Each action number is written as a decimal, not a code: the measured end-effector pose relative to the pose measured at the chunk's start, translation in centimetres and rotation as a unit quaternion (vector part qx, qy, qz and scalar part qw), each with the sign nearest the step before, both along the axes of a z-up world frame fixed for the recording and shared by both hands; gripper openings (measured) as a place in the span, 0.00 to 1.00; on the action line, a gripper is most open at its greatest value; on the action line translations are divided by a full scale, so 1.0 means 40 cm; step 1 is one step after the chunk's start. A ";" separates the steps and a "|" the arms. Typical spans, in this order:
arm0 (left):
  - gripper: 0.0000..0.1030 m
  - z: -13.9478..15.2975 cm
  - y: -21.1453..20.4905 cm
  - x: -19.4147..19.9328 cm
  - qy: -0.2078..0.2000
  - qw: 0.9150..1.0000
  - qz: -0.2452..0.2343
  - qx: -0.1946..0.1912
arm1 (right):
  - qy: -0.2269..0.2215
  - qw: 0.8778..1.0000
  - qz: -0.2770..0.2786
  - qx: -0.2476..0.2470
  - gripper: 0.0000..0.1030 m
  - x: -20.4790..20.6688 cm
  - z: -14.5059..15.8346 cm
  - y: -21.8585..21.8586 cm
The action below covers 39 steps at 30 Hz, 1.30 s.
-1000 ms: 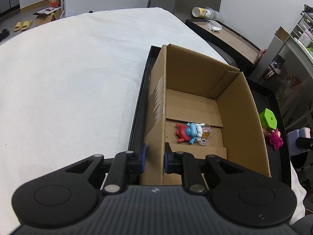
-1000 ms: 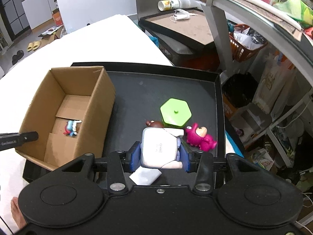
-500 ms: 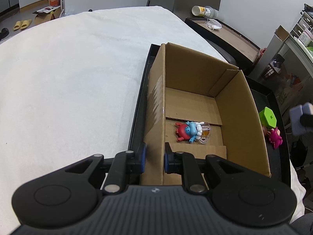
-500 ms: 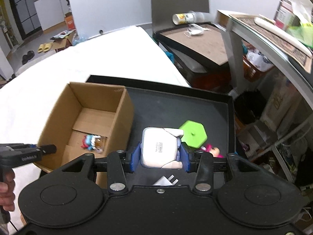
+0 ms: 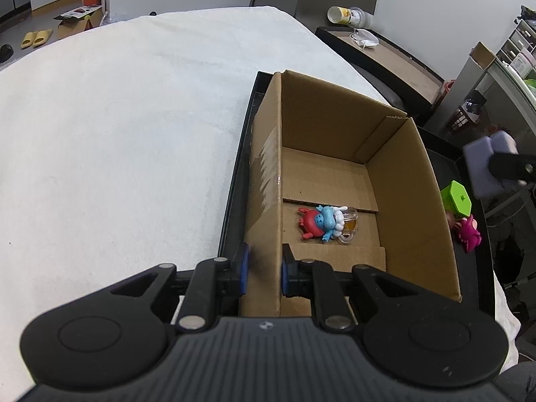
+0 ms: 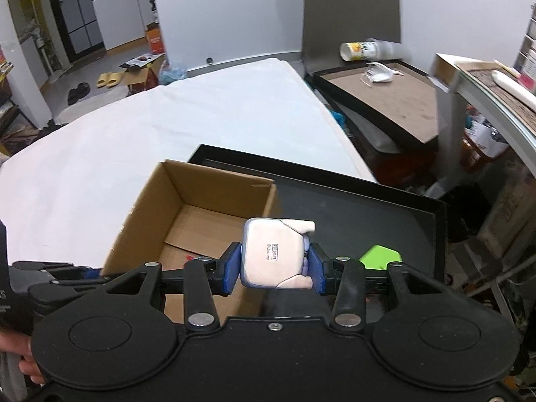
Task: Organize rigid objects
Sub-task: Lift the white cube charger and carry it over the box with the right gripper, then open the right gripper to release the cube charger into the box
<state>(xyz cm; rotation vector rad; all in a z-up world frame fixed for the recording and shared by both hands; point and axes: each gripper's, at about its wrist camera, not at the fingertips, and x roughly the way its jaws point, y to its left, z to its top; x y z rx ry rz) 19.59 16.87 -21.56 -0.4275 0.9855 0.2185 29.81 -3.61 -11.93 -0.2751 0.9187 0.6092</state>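
Note:
An open cardboard box stands in a black tray. My left gripper is shut on the box's near left wall. On the box floor lie a red and a blue figure and a clear capsule. My right gripper is shut on a pale boxy figure and holds it in the air above the tray, just right of the box. The same figure shows blurred at the right in the left wrist view. A green hexagonal piece and a magenta figure lie on the tray.
A white cloth covers the surface left of the tray. A second tray with a cup and a mask stands behind. Shelves and clutter crowd the right side. A hand holds the left gripper at the lower left.
My right gripper has lifted the pale figure off the tray and carried it left toward the box. The left gripper has kept still on the box wall.

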 end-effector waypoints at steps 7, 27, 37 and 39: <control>0.16 0.000 0.002 0.001 0.000 1.000 -0.010 -0.001 | 0.009 1.000 0.030 0.003 0.41 0.001 -0.014 0.083; 0.17 -0.012 0.020 -0.007 -0.014 0.999 -0.028 -0.016 | 0.032 0.998 0.061 -0.004 0.41 -0.019 -0.087 0.257; 0.17 -0.013 0.027 -0.009 -0.017 0.999 -0.030 -0.019 | 0.024 0.999 0.042 0.017 0.67 -0.001 -0.082 0.315; 0.17 -0.017 0.032 -0.008 -0.016 0.999 -0.026 -0.025 | 0.020 0.999 0.034 0.024 0.73 -0.001 -0.074 0.312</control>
